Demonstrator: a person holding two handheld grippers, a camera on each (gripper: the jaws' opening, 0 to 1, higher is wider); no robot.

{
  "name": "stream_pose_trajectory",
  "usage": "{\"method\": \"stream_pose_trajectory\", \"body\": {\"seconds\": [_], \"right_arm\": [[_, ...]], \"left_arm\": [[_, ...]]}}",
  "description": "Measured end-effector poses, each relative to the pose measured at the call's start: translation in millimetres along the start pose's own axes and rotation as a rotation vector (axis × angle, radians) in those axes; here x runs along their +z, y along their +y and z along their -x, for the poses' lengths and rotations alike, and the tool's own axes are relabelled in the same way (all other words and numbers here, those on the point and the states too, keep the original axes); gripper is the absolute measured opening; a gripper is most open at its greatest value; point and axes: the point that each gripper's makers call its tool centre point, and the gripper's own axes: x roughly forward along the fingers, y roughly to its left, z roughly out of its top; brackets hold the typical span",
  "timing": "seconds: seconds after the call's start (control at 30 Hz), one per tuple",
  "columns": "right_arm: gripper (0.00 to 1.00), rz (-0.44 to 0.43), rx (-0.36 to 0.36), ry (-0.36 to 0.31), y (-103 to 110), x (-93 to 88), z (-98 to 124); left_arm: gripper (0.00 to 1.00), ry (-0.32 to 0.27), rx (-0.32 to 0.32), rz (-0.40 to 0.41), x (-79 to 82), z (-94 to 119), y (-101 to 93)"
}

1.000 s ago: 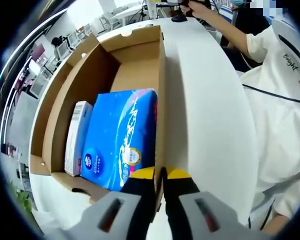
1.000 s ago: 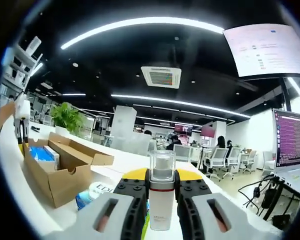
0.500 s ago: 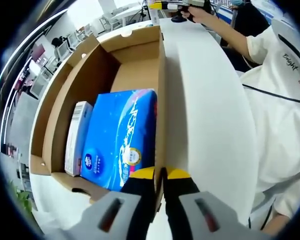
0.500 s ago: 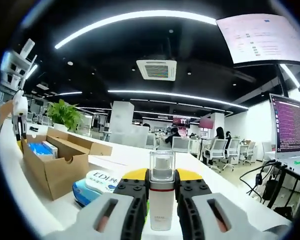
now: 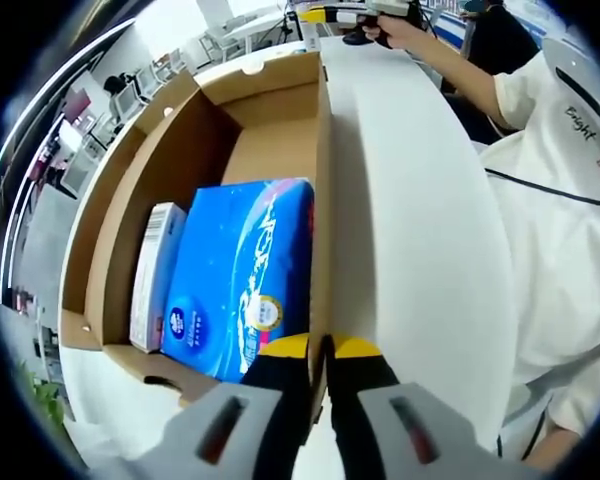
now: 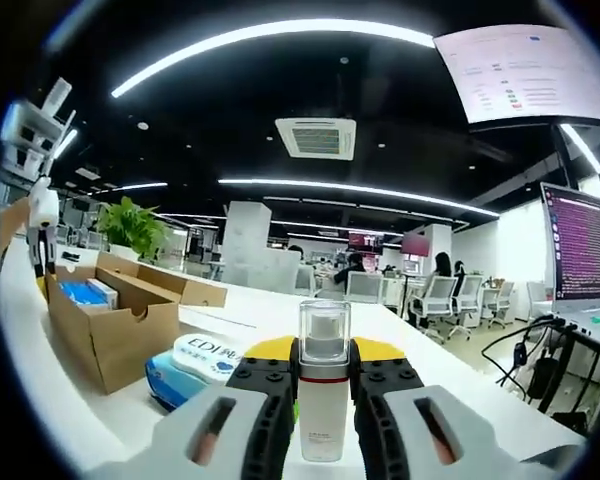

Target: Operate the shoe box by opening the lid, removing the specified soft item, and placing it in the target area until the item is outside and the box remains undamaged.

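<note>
Cardboard shoe box (image 5: 280, 120) wall is pinched by the left gripper (image 5: 320, 350) — jaws together on it; a white bottle (image 6: 323, 395) is held upright, clamped by the right gripper (image 6: 323, 372).

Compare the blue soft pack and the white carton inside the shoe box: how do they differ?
The blue soft pack is larger and glossy, lying against the shoe box wall that the left claw is shut on. The white carton is slimmer, stiff-edged and sits against the opposite wall. Both lie lengthwise, side by side.

The left gripper (image 5: 318, 352) pinches the wall of the open shoe box (image 5: 322, 180), beside a blue tissue pack (image 5: 242, 275).
</note>
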Motion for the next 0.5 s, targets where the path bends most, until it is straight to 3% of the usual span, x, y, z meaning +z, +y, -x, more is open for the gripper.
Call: {"method": "stream_pose_trajectory", "body": {"seconds": [0.17, 0.5], "right_arm": [[0.18, 0.030, -0.002, 0.011, -1, -3.3, -2], [0.18, 0.007, 0.009, 0.024, 2, -10.9, -5]], "left_arm": [[0.05, 0.003, -0.002, 0.001, -0.1, 0, -0.1], [0.04, 0.005, -0.007, 0.002, 0.2, 0, -0.8]]}}
